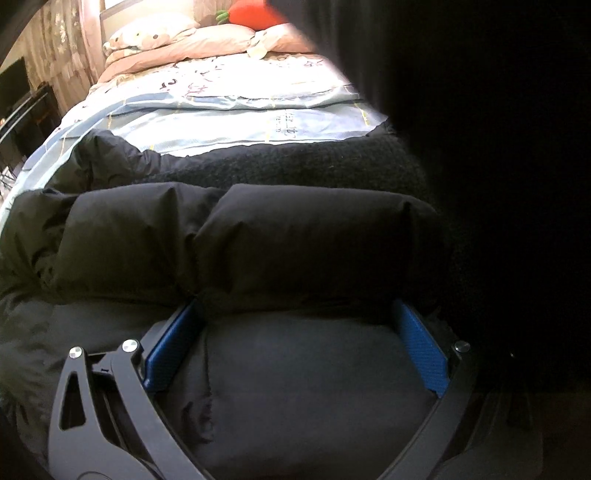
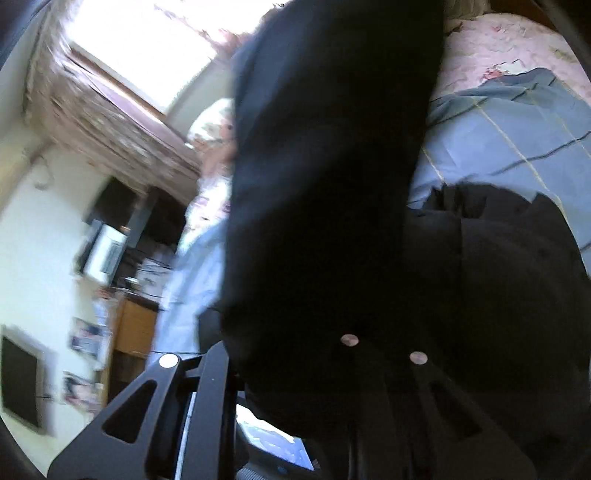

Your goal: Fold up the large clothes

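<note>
Now we've got our left tongs (image 1: 295,332) spread wide, blue pads (image 1: 421,343) either side of a puffy fold of the black padded jacket (image 1: 295,236), which lies on the bed (image 1: 229,110) right under and ahead of them. Beyond the jacket, pillows (image 1: 155,37) and a red plush (image 1: 251,14) sit far ahead. Over on our right tongs (image 2: 380,354), dark jacket cloth (image 2: 325,147) hangs straight across the fingers and hides them, so we cannot tell how they stand
</note>
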